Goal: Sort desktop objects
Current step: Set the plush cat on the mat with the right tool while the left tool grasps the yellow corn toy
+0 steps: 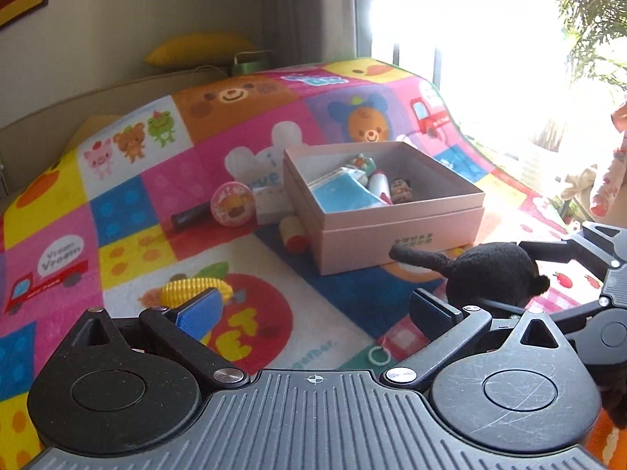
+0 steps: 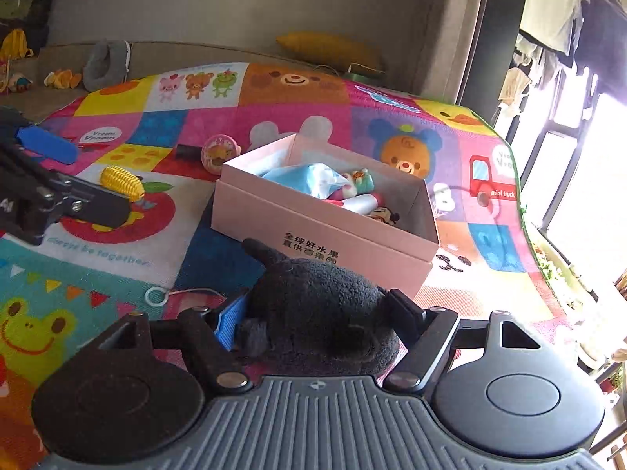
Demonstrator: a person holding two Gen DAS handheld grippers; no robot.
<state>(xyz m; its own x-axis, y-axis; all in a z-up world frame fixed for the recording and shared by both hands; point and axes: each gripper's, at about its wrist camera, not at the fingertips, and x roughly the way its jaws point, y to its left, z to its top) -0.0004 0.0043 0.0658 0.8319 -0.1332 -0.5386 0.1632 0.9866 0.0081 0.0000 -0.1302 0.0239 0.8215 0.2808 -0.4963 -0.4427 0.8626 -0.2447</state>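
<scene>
Red bottle (image 1: 293, 235) beside pink box (image 1: 399, 235) shows only from left wrist.

The right hand-held gripper (image 2: 317, 323) is angling downward with its fingers clamping a black plush toy (image 2: 321, 309), while the left hand-held gripper (image 1: 313, 307) is tilting downward, jaws spread and empty.

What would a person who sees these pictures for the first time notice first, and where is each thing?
The eye falls first on the black plush toy, which sits between the fingers of the right gripper just in front of the pink box. That open box stands in the middle of a bright cartoon play mat and already holds several small toys. To its left, a yellow toy corn lies on the mat near the open left gripper.
</scene>
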